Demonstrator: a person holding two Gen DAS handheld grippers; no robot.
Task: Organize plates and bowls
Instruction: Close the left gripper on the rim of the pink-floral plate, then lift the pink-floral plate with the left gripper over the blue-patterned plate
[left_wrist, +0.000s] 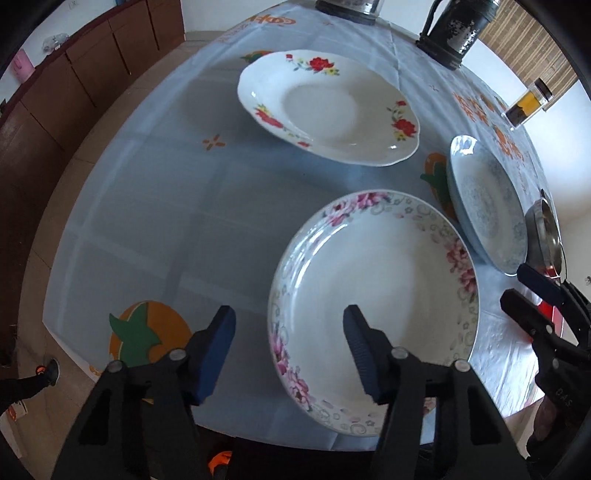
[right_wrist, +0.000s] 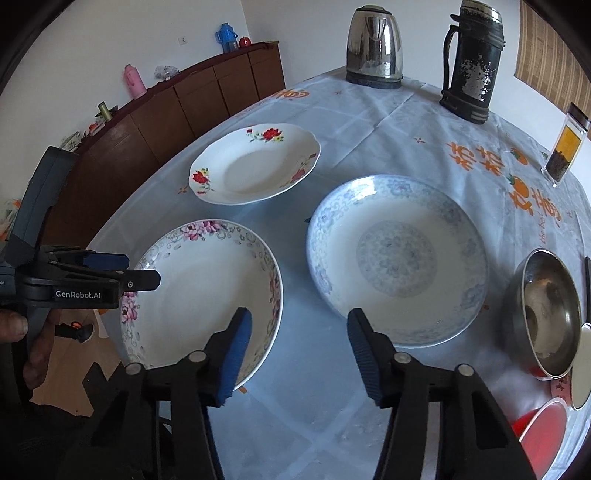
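Note:
Three plates lie on the table. A pink-flowered plate (left_wrist: 373, 302) (right_wrist: 201, 291) is nearest, a red-flowered plate (left_wrist: 328, 107) (right_wrist: 255, 162) lies farther back, and a blue-patterned plate (left_wrist: 487, 203) (right_wrist: 399, 254) lies to the right. A steel bowl (right_wrist: 546, 314) (left_wrist: 546, 236) stands at the right edge. My left gripper (left_wrist: 290, 339) is open and empty, its jaws astride the pink plate's near left rim; it shows in the right wrist view (right_wrist: 142, 271) too. My right gripper (right_wrist: 299, 343) is open and empty, above the gap between the pink and blue plates; it shows in the left wrist view (left_wrist: 513, 284).
A steel kettle (right_wrist: 375, 48), a dark thermos jug (right_wrist: 474, 59) and a clear jar (right_wrist: 565, 144) stand at the table's far side. Red bowls (right_wrist: 543, 424) sit at the near right edge. A brown sideboard (right_wrist: 166, 107) runs along the left wall.

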